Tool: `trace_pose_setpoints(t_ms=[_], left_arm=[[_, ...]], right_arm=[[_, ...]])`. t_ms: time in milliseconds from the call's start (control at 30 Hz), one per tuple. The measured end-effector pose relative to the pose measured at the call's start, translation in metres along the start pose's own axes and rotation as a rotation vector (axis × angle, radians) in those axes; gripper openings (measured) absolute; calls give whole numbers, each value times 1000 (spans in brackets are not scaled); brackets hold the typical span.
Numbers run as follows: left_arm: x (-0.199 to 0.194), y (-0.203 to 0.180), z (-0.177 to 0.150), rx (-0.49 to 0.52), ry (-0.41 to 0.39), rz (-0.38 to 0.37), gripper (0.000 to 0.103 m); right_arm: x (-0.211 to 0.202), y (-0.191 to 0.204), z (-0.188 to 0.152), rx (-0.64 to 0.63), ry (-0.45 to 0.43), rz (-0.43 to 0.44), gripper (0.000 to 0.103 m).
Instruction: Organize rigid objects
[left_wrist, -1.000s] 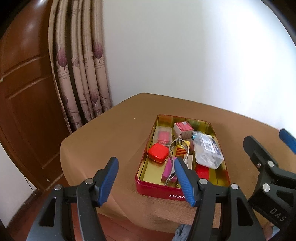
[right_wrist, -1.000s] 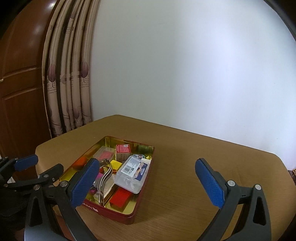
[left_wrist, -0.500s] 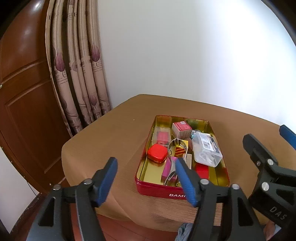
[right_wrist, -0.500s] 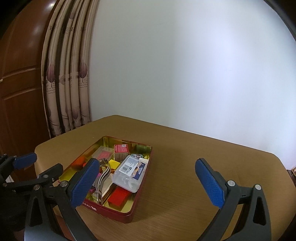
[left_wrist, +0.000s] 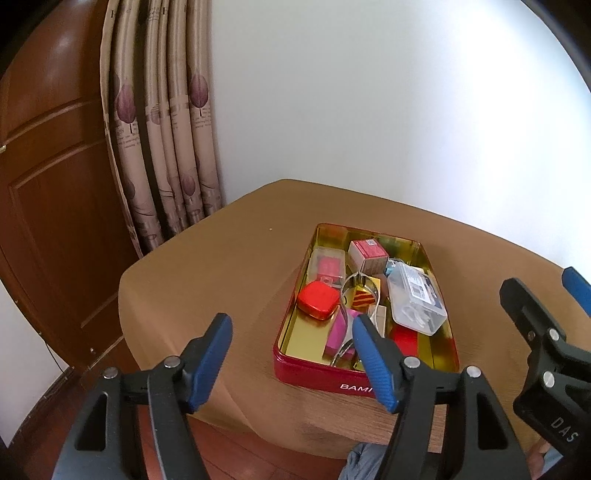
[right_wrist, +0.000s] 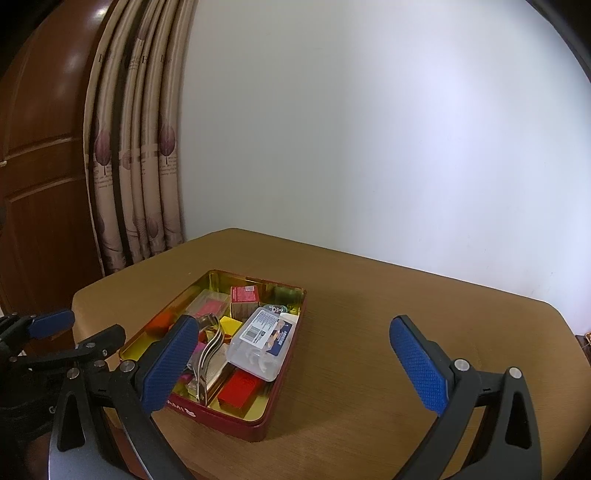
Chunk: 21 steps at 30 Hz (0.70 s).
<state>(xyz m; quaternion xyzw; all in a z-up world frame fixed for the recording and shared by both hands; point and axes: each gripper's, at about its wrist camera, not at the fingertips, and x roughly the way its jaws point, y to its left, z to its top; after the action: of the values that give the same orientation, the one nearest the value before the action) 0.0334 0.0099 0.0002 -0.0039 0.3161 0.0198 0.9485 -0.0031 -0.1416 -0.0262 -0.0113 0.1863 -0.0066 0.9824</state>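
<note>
Left gripper: spread wide, holding nothing, hovering short of near wall of red tin. Right gripper: likewise wide apart and empty, hanging above near end of tin and bare tabletop right of it.

Change over last second: none among tin contents; both views drawn back and raised slightly, more curtain and wall showing. Meaning for task, as judgement: no item picked or placed in that interval; grippers merely standing off.

Tin: rectangular, red outside, gold inside, white lettering on near wall, lidless, resting on brown table near its curtain-side corner. Contents, loosely heaped:
- red rounded-square case, left side of tin
- clear plastic box with printed label, right side, tilted atop others
- small pink-topped carton, far end
- metal clip-like tool, centre
- red block, near right corner
- pink and yellow pieces, partly hidden

Nothing loose on table outside tin. Fits either sorted-away or awaiting unpacking.
</note>
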Motion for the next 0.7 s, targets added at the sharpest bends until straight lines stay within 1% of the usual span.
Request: trace_pose_setpoints(t_ms=[400,500,700], left_arm=[[3,0,0,0,19,-17,69],[5,0,-1,3,21,-3,69],[5,1,-1,-2,24,-10,69]], right_arm=[[1,1,-2,-11,12,21,103],[1,0,-2,-11,13,23,103],[0,1,-2,-9,15,27,103]])
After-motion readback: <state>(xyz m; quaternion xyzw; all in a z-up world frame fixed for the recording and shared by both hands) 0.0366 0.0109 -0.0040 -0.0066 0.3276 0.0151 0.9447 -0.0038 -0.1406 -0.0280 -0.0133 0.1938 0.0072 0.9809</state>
